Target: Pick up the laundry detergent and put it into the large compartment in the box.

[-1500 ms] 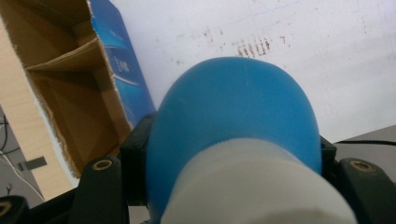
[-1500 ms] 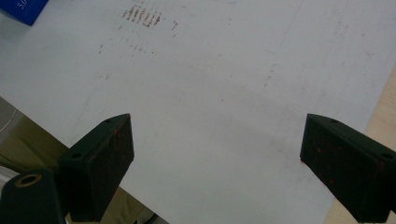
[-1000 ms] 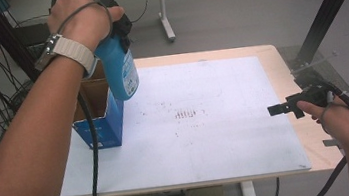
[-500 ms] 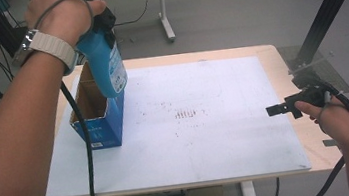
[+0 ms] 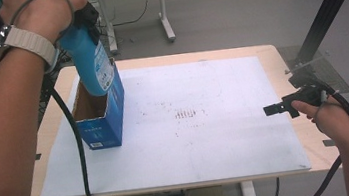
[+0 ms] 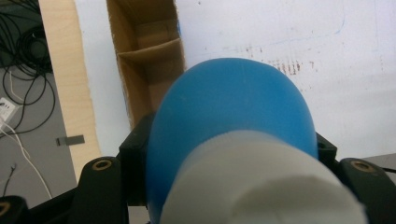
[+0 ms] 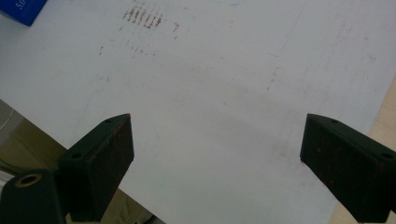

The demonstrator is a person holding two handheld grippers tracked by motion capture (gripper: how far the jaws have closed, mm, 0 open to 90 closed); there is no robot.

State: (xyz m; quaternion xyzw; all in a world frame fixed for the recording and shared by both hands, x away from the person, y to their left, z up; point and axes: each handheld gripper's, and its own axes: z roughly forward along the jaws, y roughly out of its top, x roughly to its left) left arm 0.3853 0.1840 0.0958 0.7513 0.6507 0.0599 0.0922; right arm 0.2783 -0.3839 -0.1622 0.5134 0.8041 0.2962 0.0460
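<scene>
Above the bench's left edge, bottle (image 5: 93, 62) is clamped by left hand-held gripper (image 6: 233, 154); box (image 5: 100, 118) rim could be clipped, toppling it.

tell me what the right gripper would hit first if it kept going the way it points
Probably the white board itself: the right gripper has open jaws aimed slightly down across its bare surface. The blue box sits off to one side of that line, though depth is hard to judge.

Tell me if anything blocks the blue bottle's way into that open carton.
Nothing visible does. The blue bottle, clamped in the left tongs, hangs over the open carton; the carton's inside looks bare, with one cardboard flap across it.
</scene>
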